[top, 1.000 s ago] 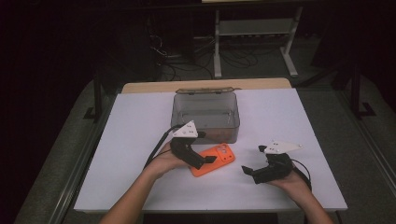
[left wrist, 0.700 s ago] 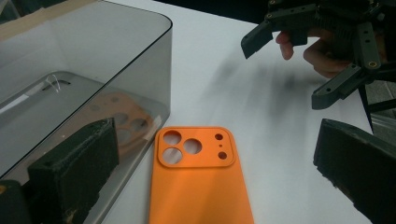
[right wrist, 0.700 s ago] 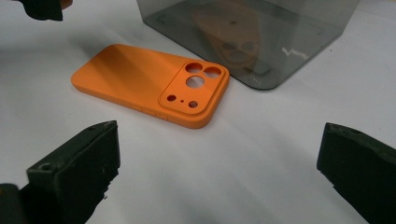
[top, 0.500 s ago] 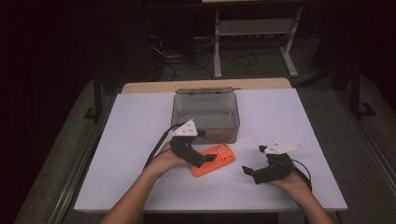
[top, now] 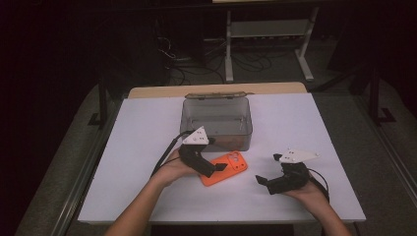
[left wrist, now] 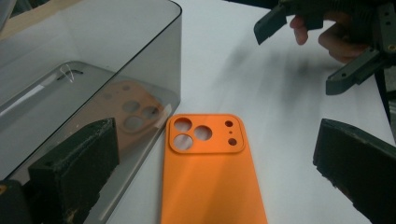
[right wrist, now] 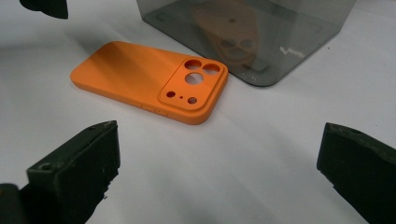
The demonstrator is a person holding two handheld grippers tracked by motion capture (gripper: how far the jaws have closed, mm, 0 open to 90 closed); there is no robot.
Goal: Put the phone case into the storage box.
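Now the left gripper (top: 216, 169), jaws wide and empty, hovers over the orange phone case (left wrist: 205, 172); the right gripper (top: 265, 182), also wide and empty, waits beside. Next: lower, straddle, close.

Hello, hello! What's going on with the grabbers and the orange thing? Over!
Left gripper open, over the orange phone case. Right gripper open, off to its side. Case flat on table, beside grey box. Nothing in the way.

A dim room: white table (top: 137, 147), grey floor (top: 64, 162), a metal shelf frame (top: 268, 37) and cables (top: 189, 61) behind.
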